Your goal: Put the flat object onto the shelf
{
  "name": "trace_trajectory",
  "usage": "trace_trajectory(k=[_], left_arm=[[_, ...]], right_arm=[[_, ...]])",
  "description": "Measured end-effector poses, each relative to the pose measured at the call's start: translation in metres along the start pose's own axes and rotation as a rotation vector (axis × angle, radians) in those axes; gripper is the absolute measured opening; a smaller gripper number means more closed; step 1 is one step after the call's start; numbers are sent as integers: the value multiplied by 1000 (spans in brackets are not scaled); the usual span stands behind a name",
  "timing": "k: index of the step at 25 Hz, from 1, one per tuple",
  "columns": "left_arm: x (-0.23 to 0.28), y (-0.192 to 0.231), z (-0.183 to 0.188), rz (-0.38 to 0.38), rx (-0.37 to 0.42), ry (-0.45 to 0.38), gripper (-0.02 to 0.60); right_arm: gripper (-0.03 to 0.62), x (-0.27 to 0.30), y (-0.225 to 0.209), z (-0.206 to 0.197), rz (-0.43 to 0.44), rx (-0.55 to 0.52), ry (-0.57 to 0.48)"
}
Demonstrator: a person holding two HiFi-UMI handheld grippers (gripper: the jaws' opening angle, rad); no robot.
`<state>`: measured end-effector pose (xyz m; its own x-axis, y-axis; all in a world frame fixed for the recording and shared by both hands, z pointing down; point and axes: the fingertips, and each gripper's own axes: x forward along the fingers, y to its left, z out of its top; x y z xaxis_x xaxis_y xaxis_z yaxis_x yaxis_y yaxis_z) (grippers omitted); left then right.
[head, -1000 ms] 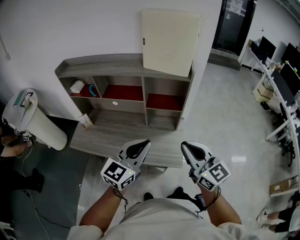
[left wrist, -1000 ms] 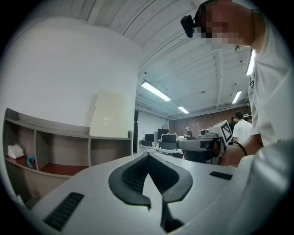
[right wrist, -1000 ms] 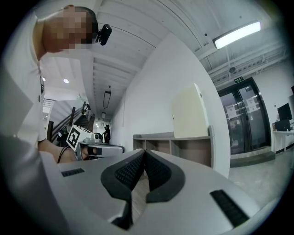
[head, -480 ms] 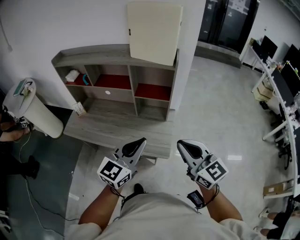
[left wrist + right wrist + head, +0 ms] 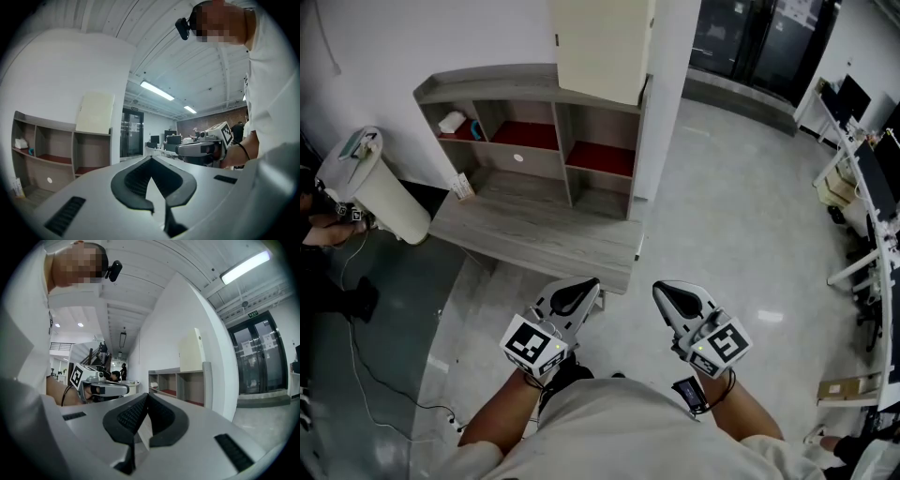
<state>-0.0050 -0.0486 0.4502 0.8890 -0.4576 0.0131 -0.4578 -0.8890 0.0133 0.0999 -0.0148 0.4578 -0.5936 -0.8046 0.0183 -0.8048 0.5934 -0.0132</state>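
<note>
The flat object, a cream board (image 5: 600,47), stands upright on top of the grey shelf (image 5: 478,86), leaning on the white wall. It also shows in the left gripper view as the board (image 5: 95,112) and in the right gripper view as the board (image 5: 191,351). My left gripper (image 5: 577,293) and right gripper (image 5: 674,296) are held side by side close to the body, well short of the shelf. Both are shut with nothing between the jaws, as the left gripper (image 5: 151,161) and right gripper (image 5: 146,397) show in their own views.
A low grey platform (image 5: 534,234) juts out in front of the shelf, with a small card (image 5: 462,186) at its left end. Small white and blue items (image 5: 455,122) lie in the left compartment. A white cylinder (image 5: 375,192) stands left; desks with monitors (image 5: 862,150) right.
The shelf and board have slid up and away in the head view, and more floor shows between them and me. Both grippers keep their place before the body, still shut.
</note>
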Motion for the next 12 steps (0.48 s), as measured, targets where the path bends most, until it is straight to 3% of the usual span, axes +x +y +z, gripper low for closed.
trace_trajectory(k=[12], left_arm=[[-23, -48, -11, -9, -47, -17, 15]], right_arm=[[20, -37, 25, -18, 9, 35, -2]])
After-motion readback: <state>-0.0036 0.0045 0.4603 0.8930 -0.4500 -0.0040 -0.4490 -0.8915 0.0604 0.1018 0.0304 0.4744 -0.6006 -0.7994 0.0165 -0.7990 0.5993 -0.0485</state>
